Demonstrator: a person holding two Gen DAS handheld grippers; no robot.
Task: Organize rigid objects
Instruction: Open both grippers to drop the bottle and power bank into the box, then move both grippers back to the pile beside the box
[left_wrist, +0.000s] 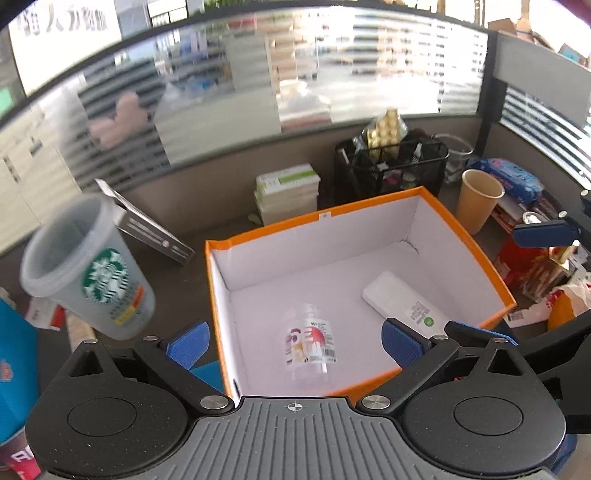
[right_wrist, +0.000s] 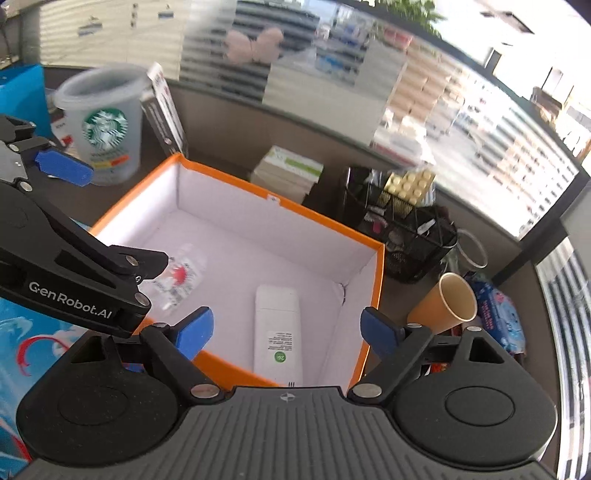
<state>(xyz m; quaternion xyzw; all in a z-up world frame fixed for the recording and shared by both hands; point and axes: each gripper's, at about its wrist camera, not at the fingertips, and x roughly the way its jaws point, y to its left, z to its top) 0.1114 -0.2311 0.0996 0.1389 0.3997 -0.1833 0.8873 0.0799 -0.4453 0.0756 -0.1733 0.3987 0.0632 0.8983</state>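
Two hand-held grippers are seen poised above an orange box with a white lining, which stands open on a cluttered counter. The left gripper is spread wide with nothing between its blue pads; the right gripper is likewise open and empty. Both are angled downward into the box, judged to be clear of the two things lying loose inside.

Directly ahead of the left gripper, on the box floor, a clear plastic bottle lies on its side. Just ahead of the right gripper a flat white rectangular pack lies lengthwise. The two lie apart, neither held.

Outside the box, to the left of both grippers, a translucent Starbucks cup stands empty. To the right a tan paper cup appears empty. Beyond the box a black mesh organiser is packed with small items, among them a gold blister sheet.
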